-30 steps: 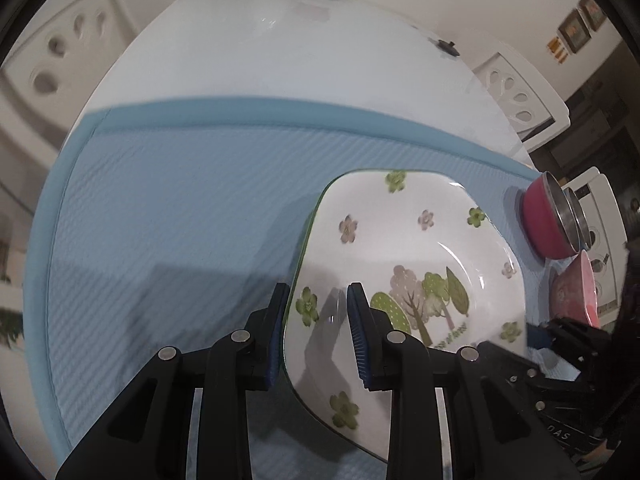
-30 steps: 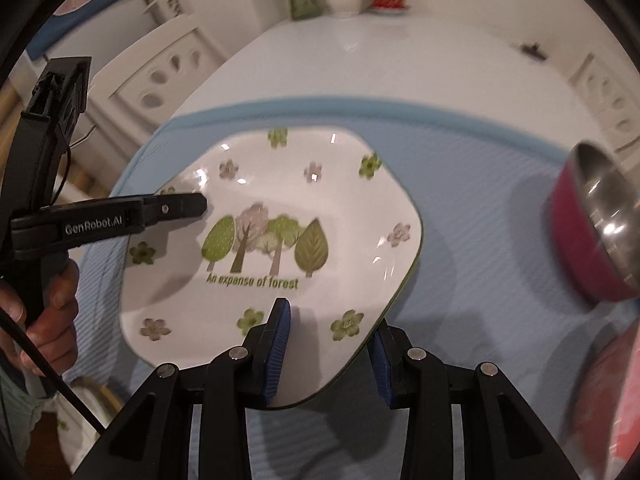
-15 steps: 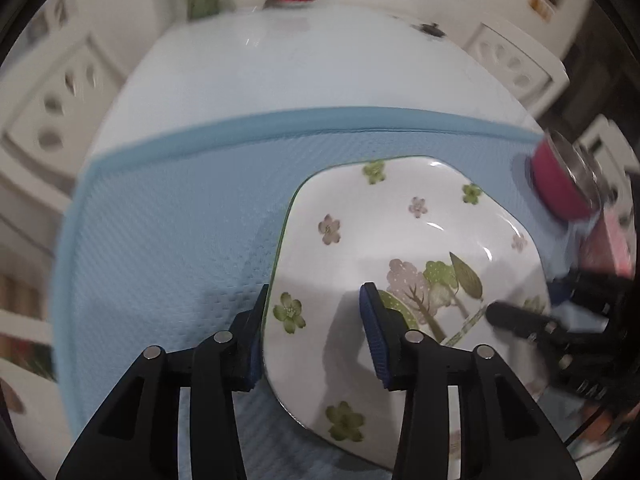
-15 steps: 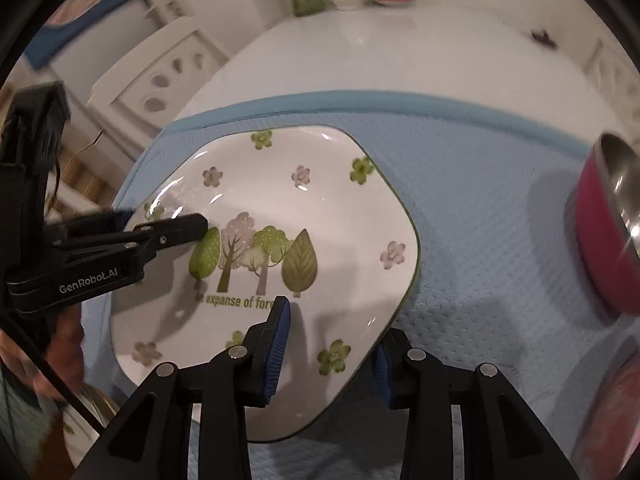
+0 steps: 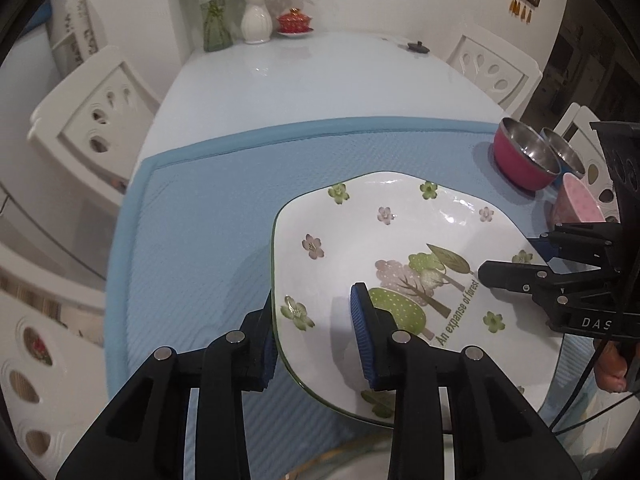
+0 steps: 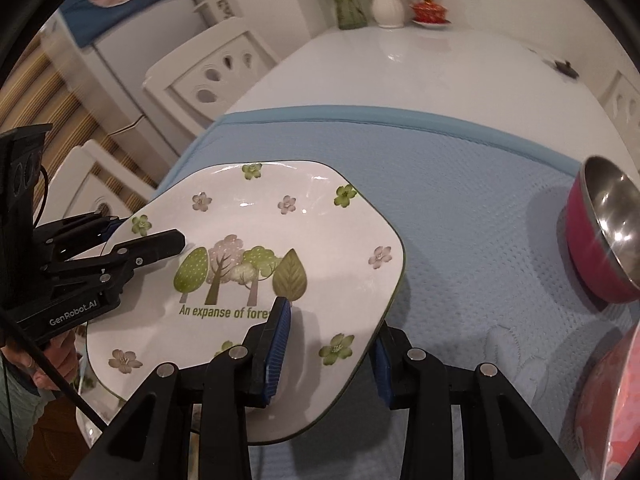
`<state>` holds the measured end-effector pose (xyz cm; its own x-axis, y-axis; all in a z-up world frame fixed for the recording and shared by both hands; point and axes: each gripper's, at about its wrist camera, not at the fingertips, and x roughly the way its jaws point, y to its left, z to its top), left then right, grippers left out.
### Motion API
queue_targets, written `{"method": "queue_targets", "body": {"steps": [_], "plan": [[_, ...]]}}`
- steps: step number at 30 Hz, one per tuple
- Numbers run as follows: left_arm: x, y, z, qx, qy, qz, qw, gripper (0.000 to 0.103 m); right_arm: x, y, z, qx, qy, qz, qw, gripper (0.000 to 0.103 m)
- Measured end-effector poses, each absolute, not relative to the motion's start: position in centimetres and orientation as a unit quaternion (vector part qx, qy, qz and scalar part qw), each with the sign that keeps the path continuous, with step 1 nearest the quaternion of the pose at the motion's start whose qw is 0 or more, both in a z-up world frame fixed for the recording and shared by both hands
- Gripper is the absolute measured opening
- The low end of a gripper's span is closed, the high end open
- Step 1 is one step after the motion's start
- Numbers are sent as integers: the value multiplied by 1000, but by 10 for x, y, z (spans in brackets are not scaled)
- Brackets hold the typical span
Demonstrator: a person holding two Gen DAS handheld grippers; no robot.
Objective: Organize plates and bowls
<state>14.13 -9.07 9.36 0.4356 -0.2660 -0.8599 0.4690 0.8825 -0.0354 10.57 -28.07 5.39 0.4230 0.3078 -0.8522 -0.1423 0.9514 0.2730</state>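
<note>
Tilting down, both grippers (image 5: 316, 328) (image 6: 328, 344) astride plate (image 5: 384, 240)

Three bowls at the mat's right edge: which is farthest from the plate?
The blue-sided steel bowl, half hidden behind the red bowl; the pink bowl sits nearest.

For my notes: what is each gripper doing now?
Left gripper: closing on the plate rim.
Right gripper: shut on the plate rim.

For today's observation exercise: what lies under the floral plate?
Under the floral plate lies the blue mat, plus one finger of each hand-held gripper beneath its rim. The mat directly below is covered, so anything there cannot be seen.
</note>
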Motion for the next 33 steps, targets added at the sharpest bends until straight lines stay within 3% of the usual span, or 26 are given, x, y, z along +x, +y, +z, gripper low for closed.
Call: {"method": "queue_targets", "body": {"steps": [18, 33], "plan": [[46, -13, 161, 68, 425, -182, 884, 29, 36, -199, 113, 68, 487, 194, 849, 36], [-48, 3, 123, 50, 475, -215, 852, 29, -61, -178, 91, 41, 541, 185, 819, 36]]}}
